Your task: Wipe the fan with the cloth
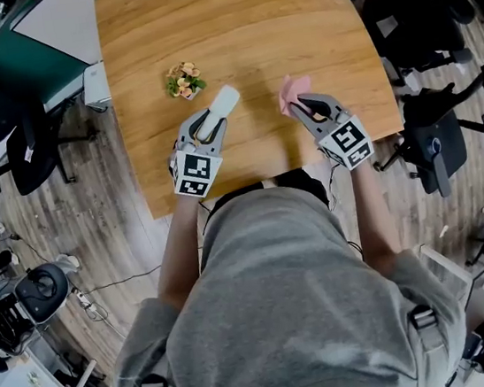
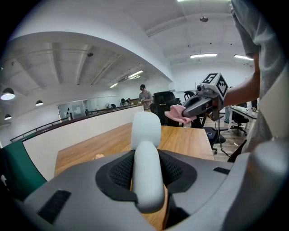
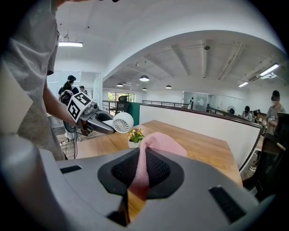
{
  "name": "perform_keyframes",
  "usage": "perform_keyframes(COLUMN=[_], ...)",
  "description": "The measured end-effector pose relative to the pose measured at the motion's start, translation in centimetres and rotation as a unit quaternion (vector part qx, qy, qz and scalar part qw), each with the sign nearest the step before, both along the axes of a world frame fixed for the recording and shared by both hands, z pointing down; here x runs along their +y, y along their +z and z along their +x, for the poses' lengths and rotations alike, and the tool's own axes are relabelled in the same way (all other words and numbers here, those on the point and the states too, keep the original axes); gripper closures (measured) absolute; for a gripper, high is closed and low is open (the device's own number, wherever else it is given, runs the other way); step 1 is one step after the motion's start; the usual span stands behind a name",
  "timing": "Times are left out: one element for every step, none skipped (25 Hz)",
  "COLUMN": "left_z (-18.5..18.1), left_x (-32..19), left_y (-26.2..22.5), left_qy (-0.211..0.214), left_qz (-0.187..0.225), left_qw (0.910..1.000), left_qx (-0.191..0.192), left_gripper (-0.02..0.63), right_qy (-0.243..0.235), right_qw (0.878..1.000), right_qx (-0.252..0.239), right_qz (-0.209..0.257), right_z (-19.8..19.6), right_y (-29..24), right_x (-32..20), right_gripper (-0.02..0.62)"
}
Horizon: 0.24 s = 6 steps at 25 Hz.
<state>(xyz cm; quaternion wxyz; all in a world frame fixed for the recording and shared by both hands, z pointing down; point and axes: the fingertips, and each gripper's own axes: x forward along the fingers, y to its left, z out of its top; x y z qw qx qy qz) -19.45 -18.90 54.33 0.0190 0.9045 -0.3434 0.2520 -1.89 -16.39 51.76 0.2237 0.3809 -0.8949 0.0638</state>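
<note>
Left gripper view shows the left claw (image 2: 146,178) clamped on the fan (image 2: 146,135). Its ribbed black pads press on both sides of the white handle, and the fan's rounded head stands up just past the jaw tips. Beyond the head and off to that claw's right, the right claw (image 2: 188,109) hangs in the air above the table (image 2: 189,140), with the pink cloth (image 2: 175,113) bunched at its tip.

In the right gripper view, the right claw's jaws are nearly together and pinch a fold of the cloth. The rest of the cloth bulges out ahead of the tips as a soft mound. Ahead and to the left of this claw, the fan's round grille faces it, clear of the tabletop and apart from the cloth.

Past the cloth, between the two claws and farther out on the table, stands a small potted plant (image 3: 135,136) with yellow and pink flowers.

From the head view, both claws sit over the near part of the table, side by side and apart. The fan points away from the person (image 1: 286,316), and the plant is just beyond the left claw's tip. Office chairs (image 1: 435,138) stand on the wooden floor to the right of the right claw, off the table's edge.
</note>
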Motion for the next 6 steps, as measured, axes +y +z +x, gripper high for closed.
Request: perform_keyframes(left_z=[0.03,0.04,0.04,0.03,0.02,0.00], left_x=[-0.07,-0.17,-0.29,-0.42,-0.57,-0.72], left_y=[0.10,0.19,0.26,0.31,0.35,0.37], left_qy=[0.002,0.003,0.004,0.005,0.005,0.005], left_qz=[-0.001,-0.003,-0.004,-0.005,-0.006,-0.006], left_qw=[1.0000,1.0000,1.0000,1.0000,1.0000,0.9999], left_qx=[0.001,0.002,0.003,0.004,0.005,0.006], left_gripper=[0.453,0.453,0.453,0.453,0.453,0.453], right_qy=[0.001,0.003,0.004,0.005,0.006,0.007], right_qw=[1.000,1.000,1.000,1.000,1.000,1.000], right_qx=[0.000,0.001,0.001,0.001,0.002,0.003], right_qz=[-0.001,-0.001,-0.002,-0.002,-0.002,-0.002], right_z=[-0.02,-0.04,-0.06,-0.09,-0.13,-0.16], right_y=[0.05,0.10,0.15,0.21,0.27,0.34], right_x=[-0.04,-0.11,-0.20,-0.31,-0.43,-0.55], right_gripper=[0.560,0.560,0.560,0.560,0.560,0.560])
